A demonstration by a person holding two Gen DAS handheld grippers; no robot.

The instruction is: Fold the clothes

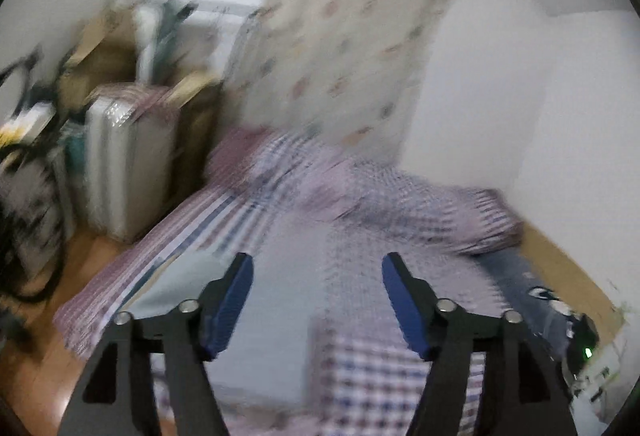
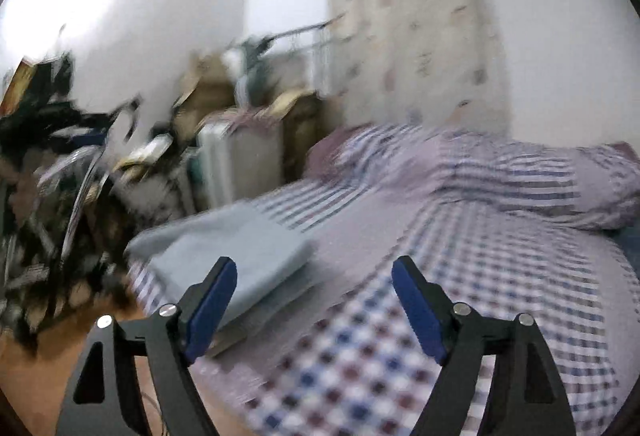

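Bedroom with white walls, both views heavily blurred, and a bed (image 2: pixel 500 268) under a checked and striped sheet fills the lower half of each view. On it, near the left edge of the mattress, lies the folded light blue garment (image 2: pixel 236 252), flat and layered, its nearest edge just beyond the left finger of the right gripper (image 2: pixel 314 306). That gripper's jaws stand wide apart with nothing between them, hovering above the sheet beside the garment. From the left wrist view the same light blue garment (image 1: pixel 172 286) shows only as a pale patch behind the left finger of the left gripper (image 1: pixel 318 302), whose jaws are also spread wide and empty over the bed. Farther up the bed sits a striped pillow (image 2: pixel 560 184) against the wall. Behind it a patterned mattress (image 1: pixel 348 48) leans upright. Beside the bed stands a silver suitcase (image 1: pixel 128 160), with cardboard boxes (image 1: pixel 100 60) stacked behind.
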